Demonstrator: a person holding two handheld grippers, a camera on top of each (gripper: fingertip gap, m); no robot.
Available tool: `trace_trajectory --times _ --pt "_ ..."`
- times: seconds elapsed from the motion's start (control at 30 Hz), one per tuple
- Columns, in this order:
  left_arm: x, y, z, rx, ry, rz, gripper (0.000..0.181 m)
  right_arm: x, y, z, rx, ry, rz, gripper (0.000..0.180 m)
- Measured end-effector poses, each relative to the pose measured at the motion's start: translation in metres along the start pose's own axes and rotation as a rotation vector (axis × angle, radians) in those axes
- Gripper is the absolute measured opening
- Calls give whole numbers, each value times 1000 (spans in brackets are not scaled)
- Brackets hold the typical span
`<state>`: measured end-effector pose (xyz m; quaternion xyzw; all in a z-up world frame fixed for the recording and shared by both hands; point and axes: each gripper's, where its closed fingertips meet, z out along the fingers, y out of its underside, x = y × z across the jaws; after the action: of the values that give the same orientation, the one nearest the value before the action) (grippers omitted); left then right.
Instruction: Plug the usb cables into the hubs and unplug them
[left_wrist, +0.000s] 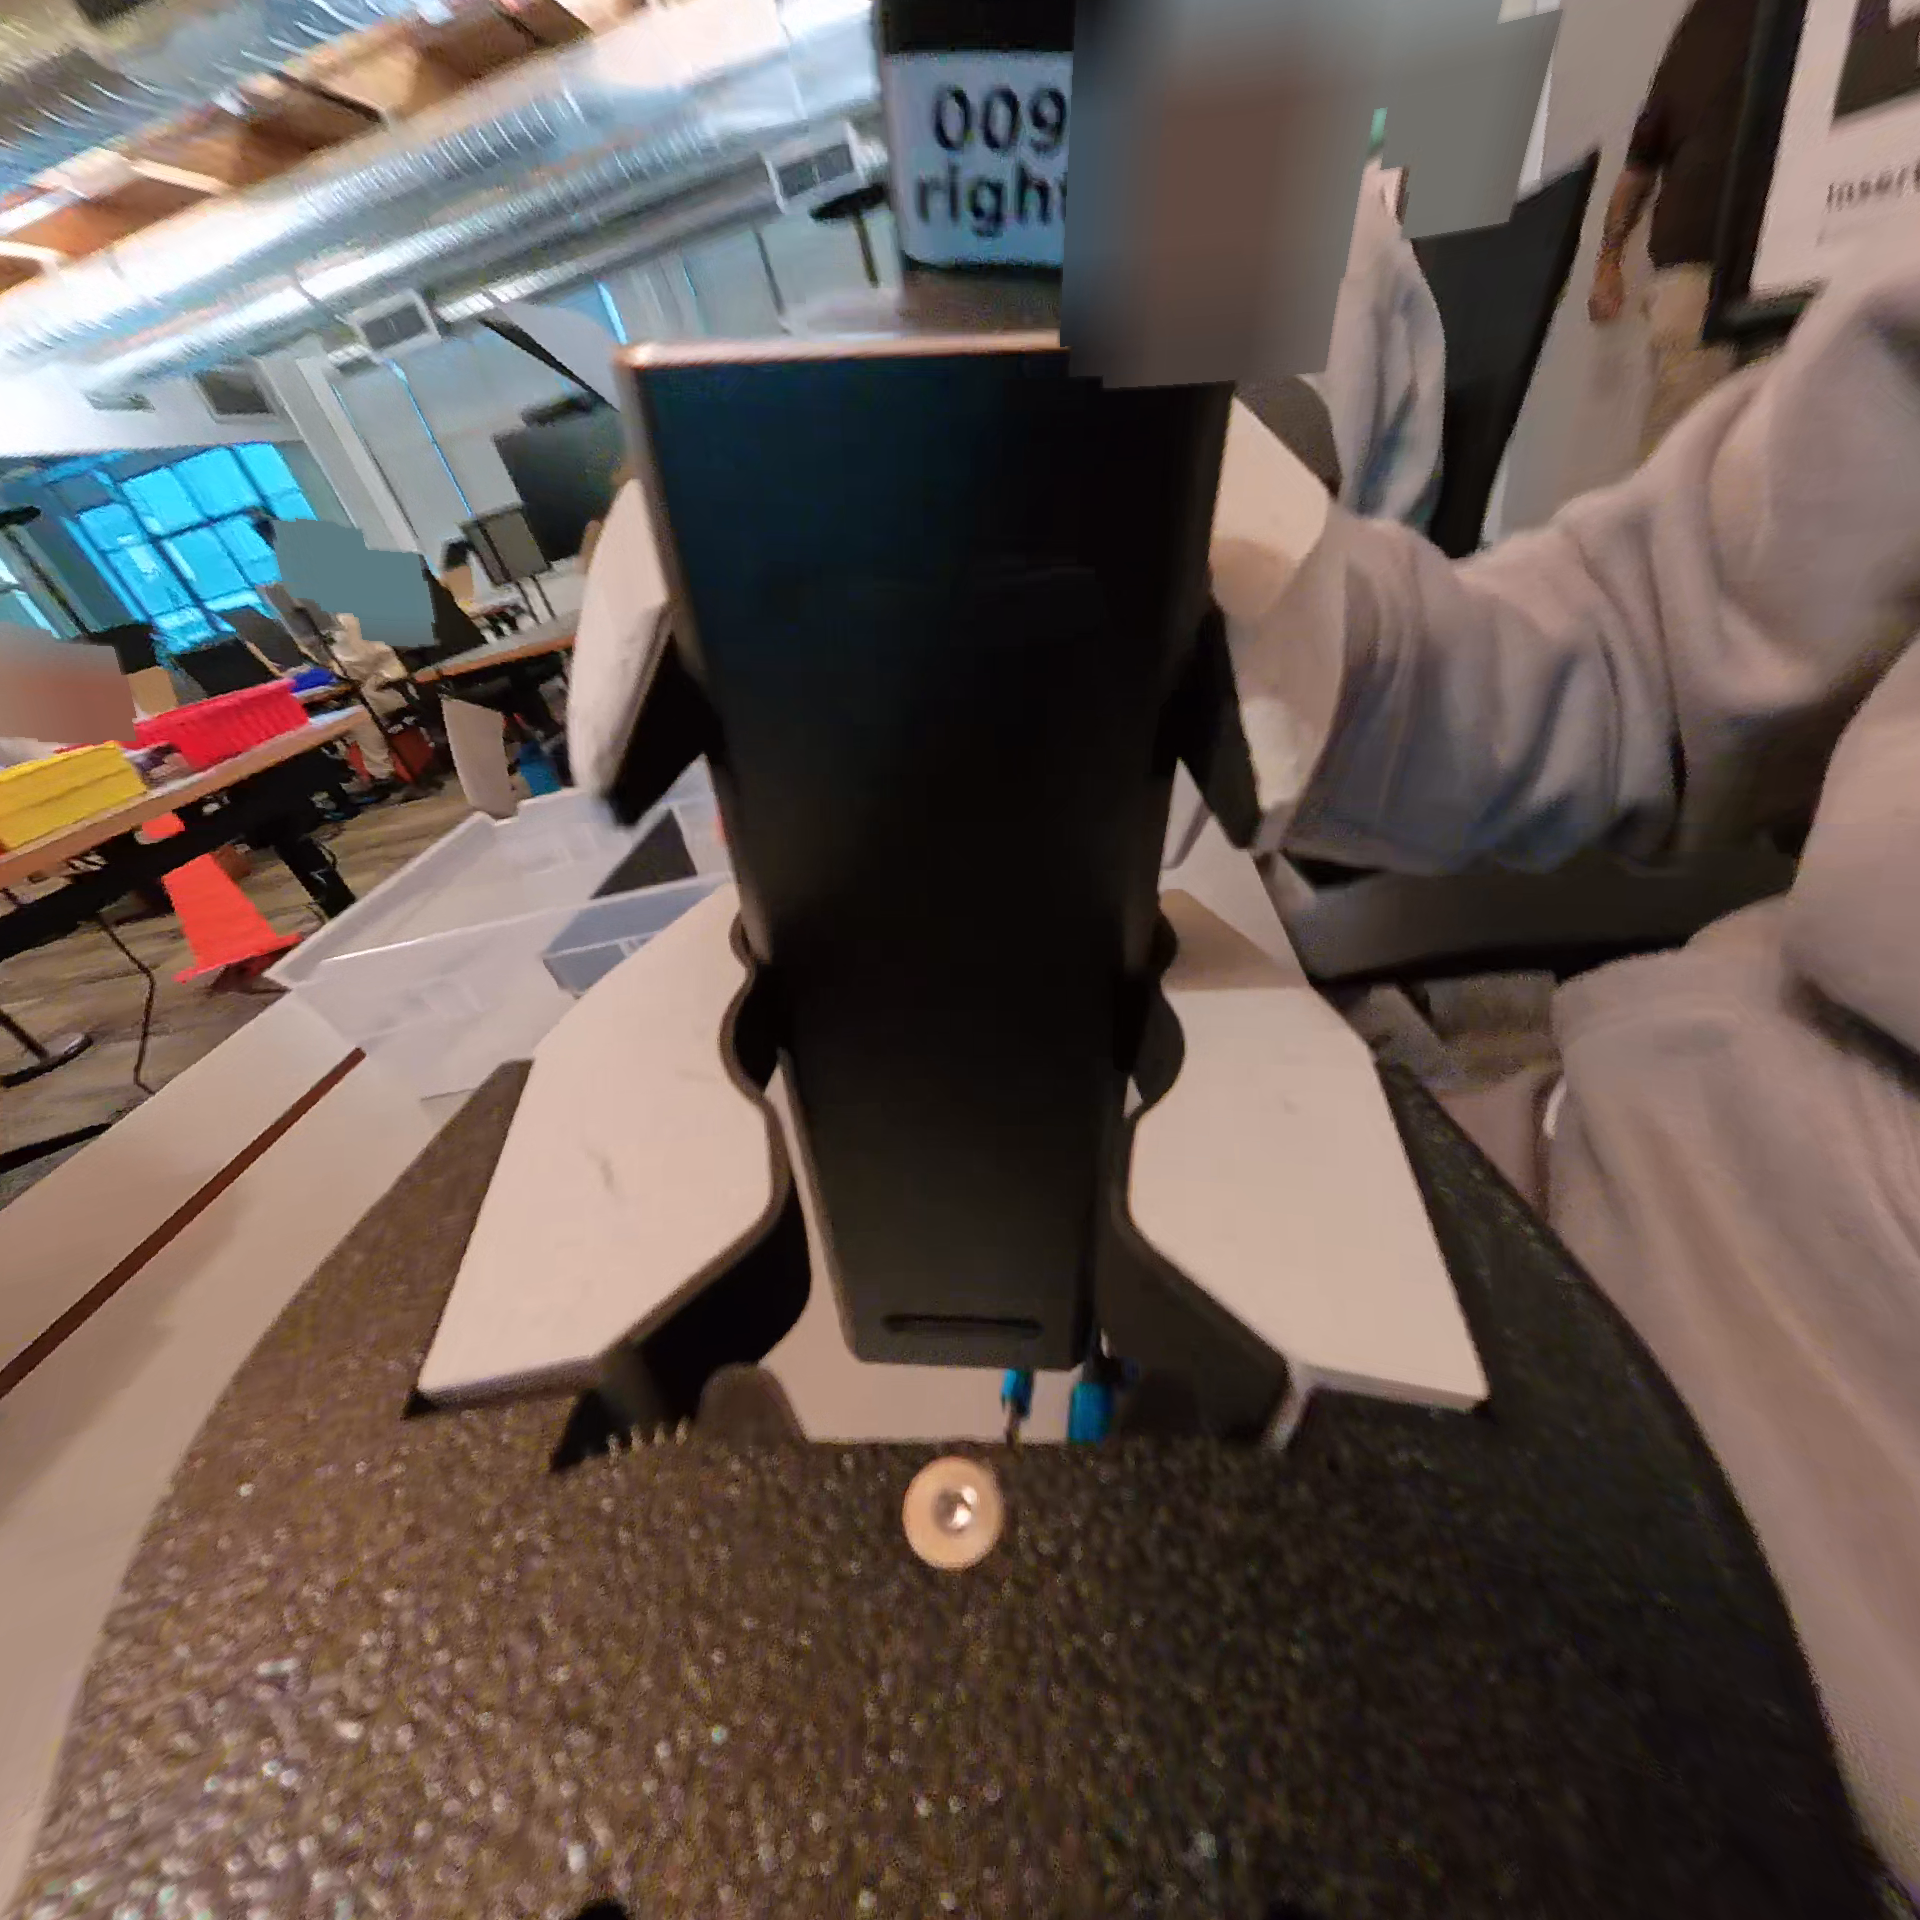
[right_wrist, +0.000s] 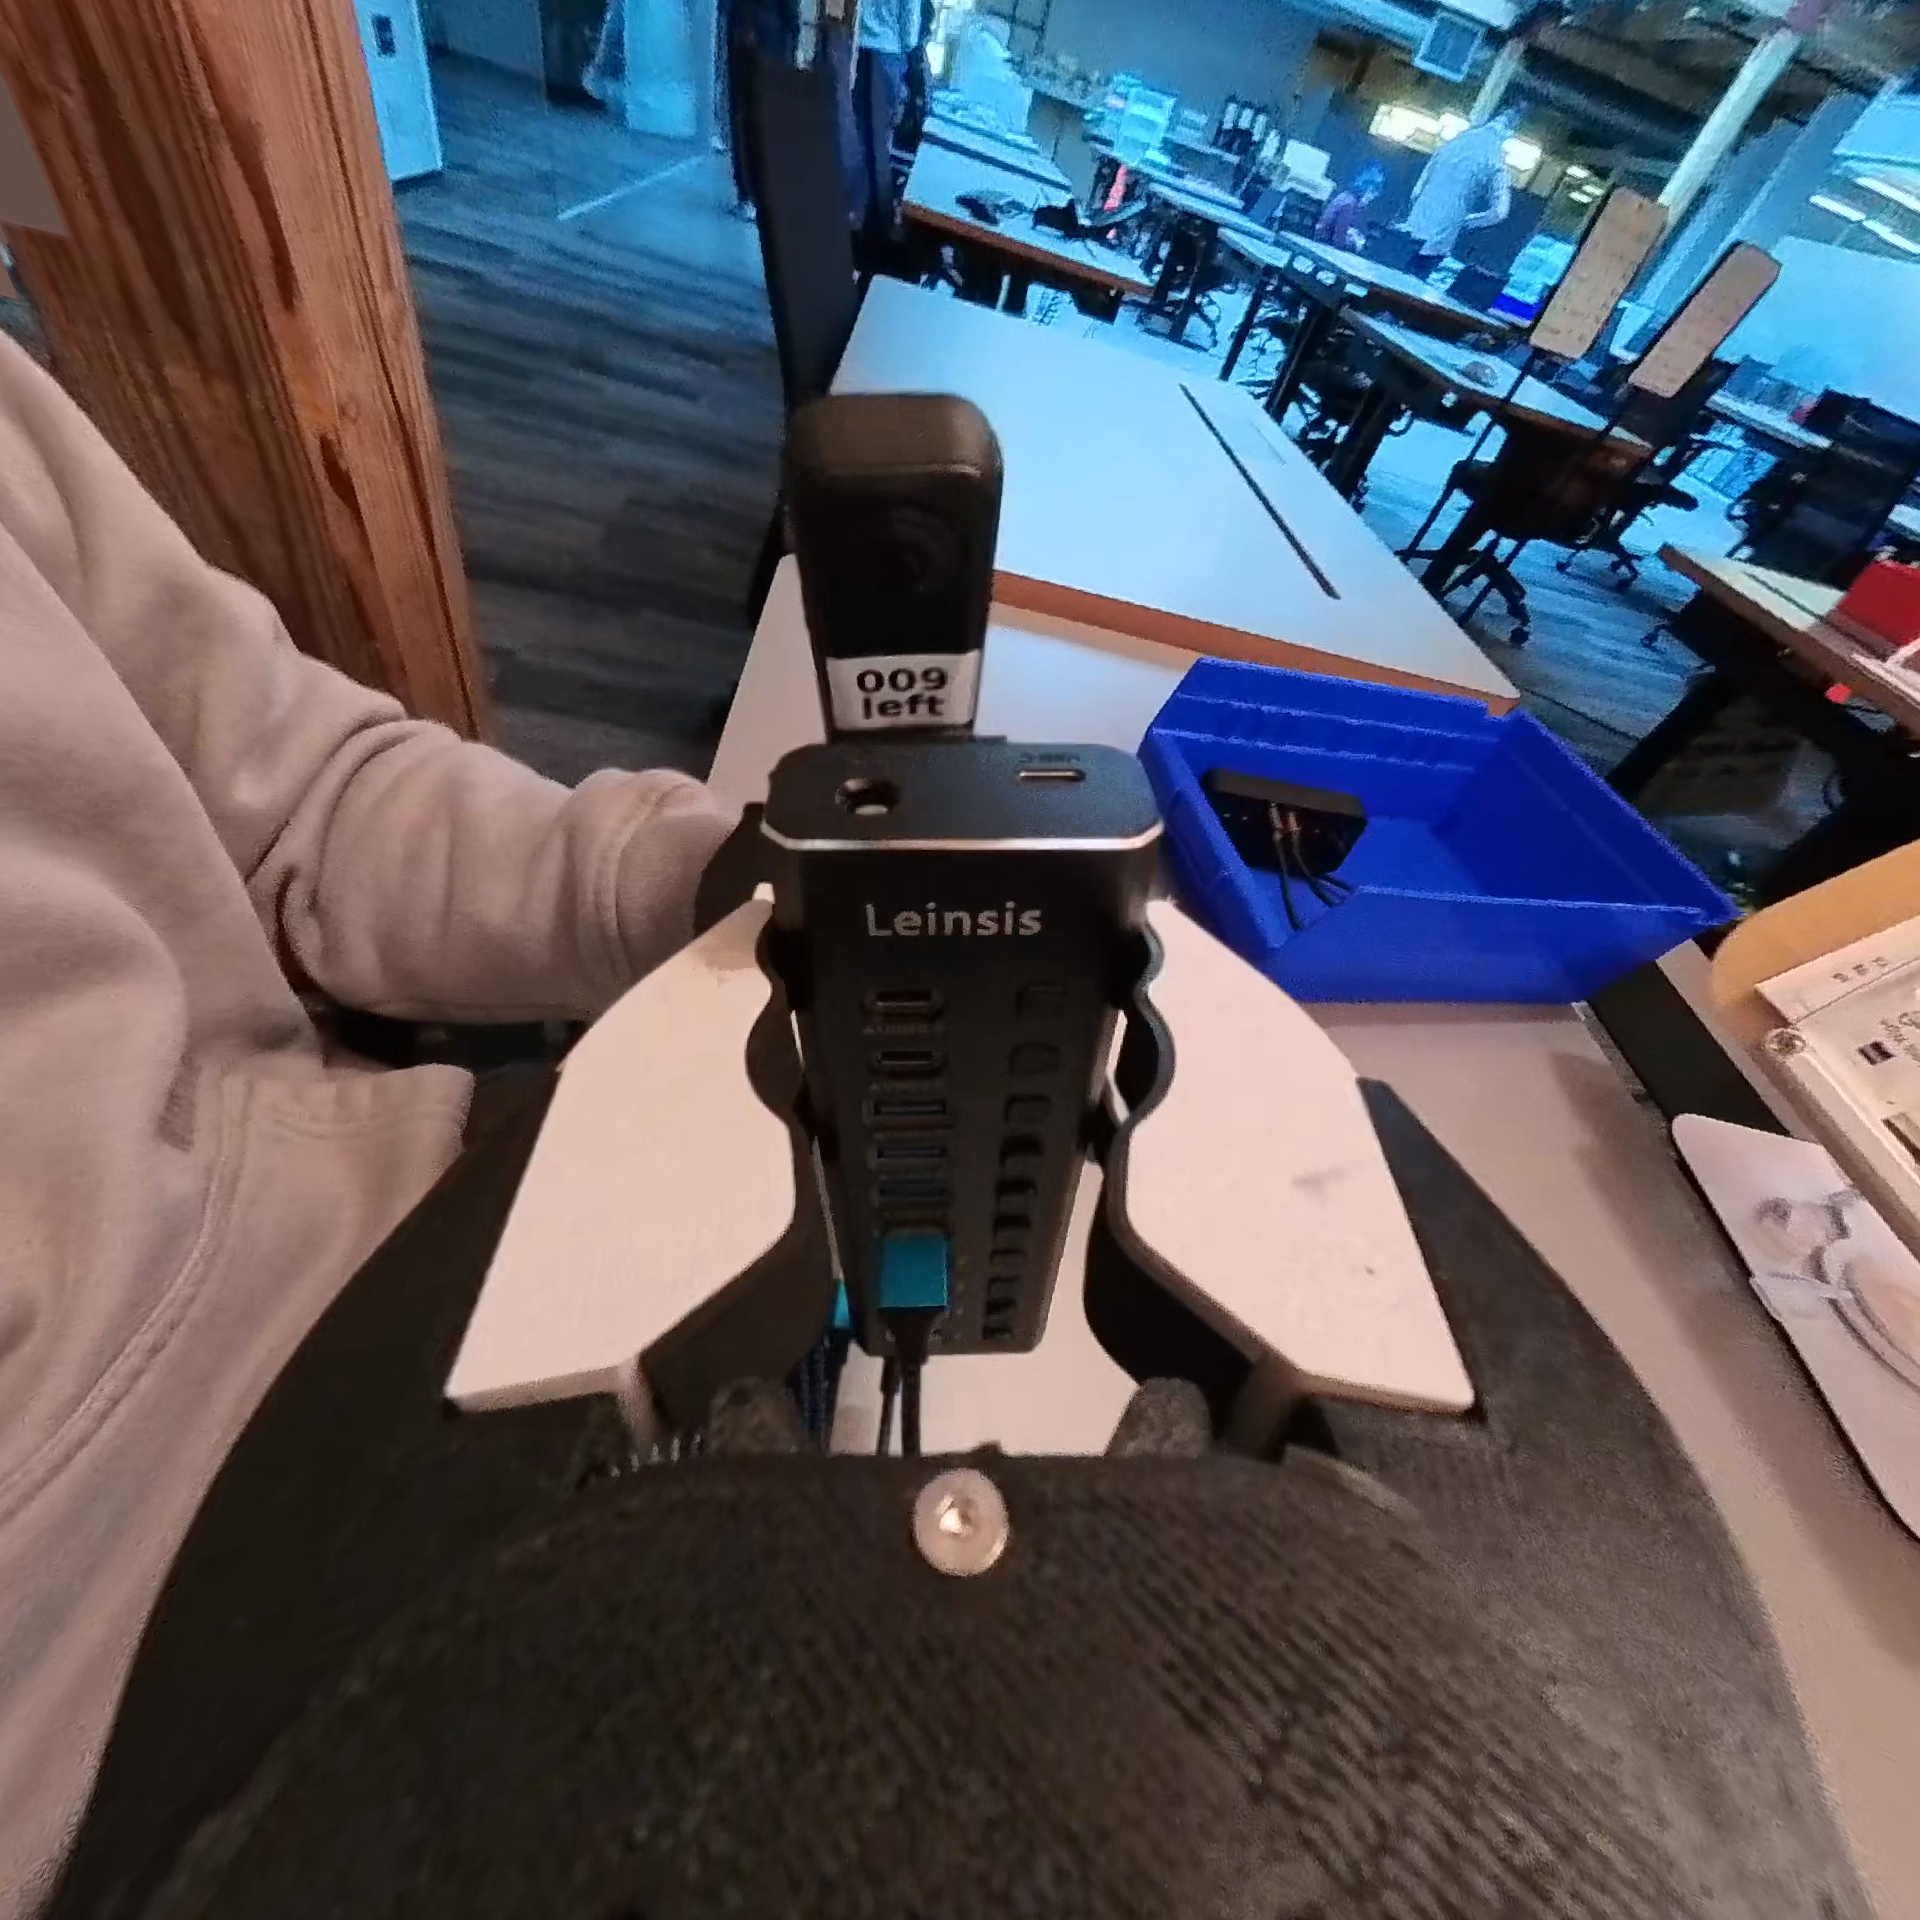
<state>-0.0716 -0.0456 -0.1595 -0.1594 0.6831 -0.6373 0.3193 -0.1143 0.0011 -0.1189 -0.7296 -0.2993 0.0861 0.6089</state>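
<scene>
A black multi-port USB hub (right_wrist: 951, 1049) stands upright between my right gripper's (right_wrist: 956, 977) fingers, its port side facing the camera. A teal USB plug (right_wrist: 912, 1273) with a black cable sits in one of its lower ports. In the left wrist view the hub's plain back (left_wrist: 935, 831) fills the gap of my left gripper (left_wrist: 951, 977), whose fingers press on its sides. Blue connector parts (left_wrist: 1091, 1403) show below the hub. Both grippers are shut on the same hub from opposite sides. Each view shows the other gripper's camera behind the hub.
A blue bin (right_wrist: 1558, 935) on the white table (right_wrist: 1091, 499) holds another black hub (right_wrist: 1283, 821). Papers (right_wrist: 1849, 1039) lie at the right. A wooden post (right_wrist: 239, 312) stands at the left. White bins (left_wrist: 468, 935) and an orange cone (left_wrist: 223, 914) show in the left wrist view.
</scene>
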Motion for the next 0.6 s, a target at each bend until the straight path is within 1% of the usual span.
trace_trajectory --times 0.07,0.17,0.2,0.27,0.4,0.47,0.53,0.6 --pt "-6 0 -5 36 -32 -14 63 6 -6 -3 6 26 7 60" --pt "-10 13 -5 -28 -38 -56 69 10 -11 -5 1 34 20 61" --pt "-10 14 -5 -35 -34 -74 64 10 -10 -5 -5 25 24 60" --pt "-10 18 -3 -60 -22 -84 63 11 -6 -1 -25 21 44 60" --pt "-9 36 -2 -172 -19 -74 62 11 3 8 -54 11 50 60" --pt "-10 35 1 -143 -25 -74 62 12 2 8 -41 1 48 60" --pt "-14 36 2 -118 -49 -65 61 14 6 8 -76 9 36 60" --pt "-17 38 3 -94 -69 -78 62 19 10 5 -106 54 37 61"
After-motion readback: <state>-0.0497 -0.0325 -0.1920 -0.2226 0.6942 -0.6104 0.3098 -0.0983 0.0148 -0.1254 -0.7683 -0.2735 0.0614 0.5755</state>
